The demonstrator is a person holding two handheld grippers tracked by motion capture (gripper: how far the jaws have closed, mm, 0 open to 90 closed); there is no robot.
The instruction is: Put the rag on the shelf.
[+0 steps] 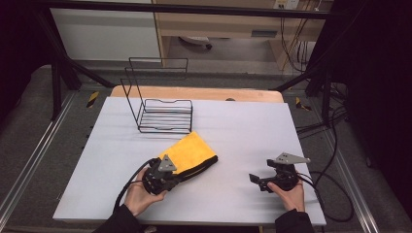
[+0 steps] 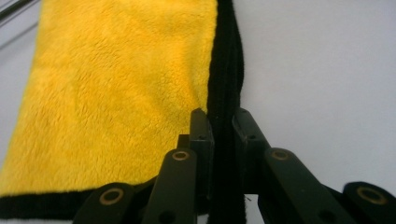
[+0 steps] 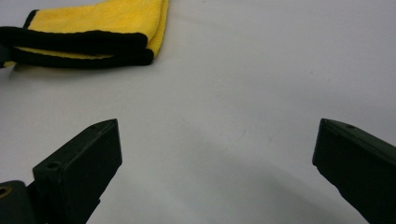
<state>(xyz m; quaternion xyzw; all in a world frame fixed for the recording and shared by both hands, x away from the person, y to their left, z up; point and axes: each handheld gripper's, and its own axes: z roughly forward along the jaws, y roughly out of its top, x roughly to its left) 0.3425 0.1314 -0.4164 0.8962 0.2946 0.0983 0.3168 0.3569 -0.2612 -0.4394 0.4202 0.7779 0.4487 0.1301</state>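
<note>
The left gripper (image 2: 223, 126) had clamped the black edge of the folded yellow towel (image 1: 192, 150), which lay near the wire rack (image 1: 163, 115). The right gripper (image 3: 217, 154) hovered wide open, well apart. Lifting probably came next, needing a firm pinch.

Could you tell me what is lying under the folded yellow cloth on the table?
The yellow cloth lies folded on the white table, its black-edged layers stacked. The left gripper pinches its black edge. Whatever may lie beneath or between the folds is covered.
</note>
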